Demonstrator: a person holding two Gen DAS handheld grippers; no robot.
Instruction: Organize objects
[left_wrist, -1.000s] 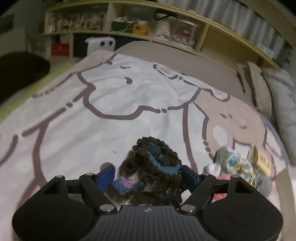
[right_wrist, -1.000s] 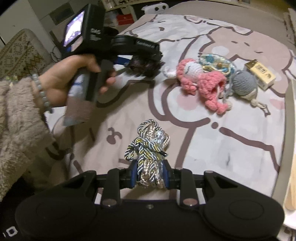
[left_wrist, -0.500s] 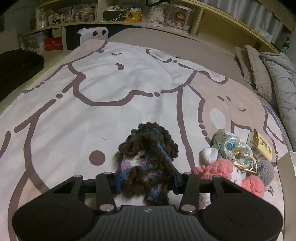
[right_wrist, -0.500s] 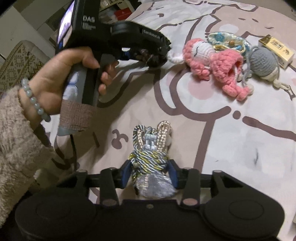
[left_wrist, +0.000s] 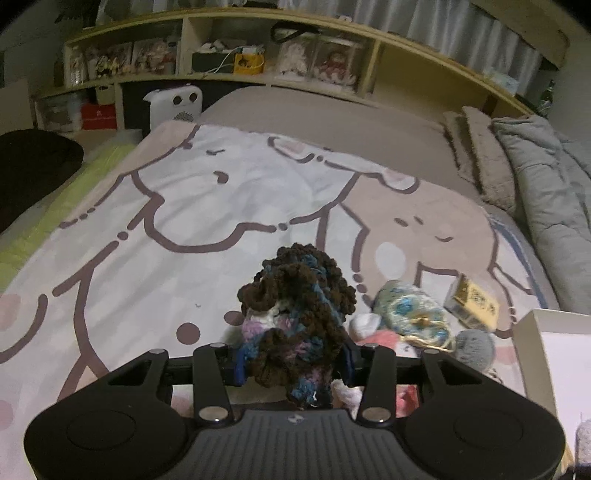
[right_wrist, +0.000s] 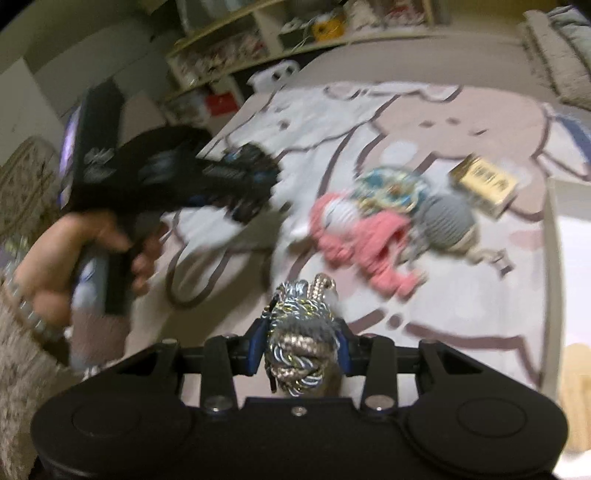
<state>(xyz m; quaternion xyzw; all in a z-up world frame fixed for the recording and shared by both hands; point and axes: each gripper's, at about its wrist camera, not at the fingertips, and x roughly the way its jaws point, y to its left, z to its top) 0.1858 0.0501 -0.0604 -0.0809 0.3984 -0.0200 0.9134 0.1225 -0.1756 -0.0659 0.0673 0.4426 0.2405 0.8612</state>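
Observation:
My left gripper (left_wrist: 291, 363) is shut on a brown and blue crocheted doll (left_wrist: 299, 306) and holds it above the bed blanket (left_wrist: 207, 206). It also shows in the right wrist view (right_wrist: 251, 188), blurred, held by a hand. My right gripper (right_wrist: 299, 350) is shut on a knotted silver, gold and blue cord bundle (right_wrist: 301, 332), lifted off the blanket. On the blanket lie a pink crocheted doll (right_wrist: 354, 236), a blue floral pouch (right_wrist: 391, 188), a grey crocheted ball (right_wrist: 448, 218) and a small yellow box (right_wrist: 484, 184).
A white box (left_wrist: 554, 354) stands at the right edge of the bed. Grey pillows and a folded quilt (left_wrist: 535, 184) lie at the far right. A shelf (left_wrist: 258, 62) with clutter runs behind the bed. A white heater (left_wrist: 175, 103) stands at the bed's foot.
Both grippers have risen off the blanket with their loads. The left gripper closed on the brown doll a second ago and lifted it. The right view now blurs from motion.

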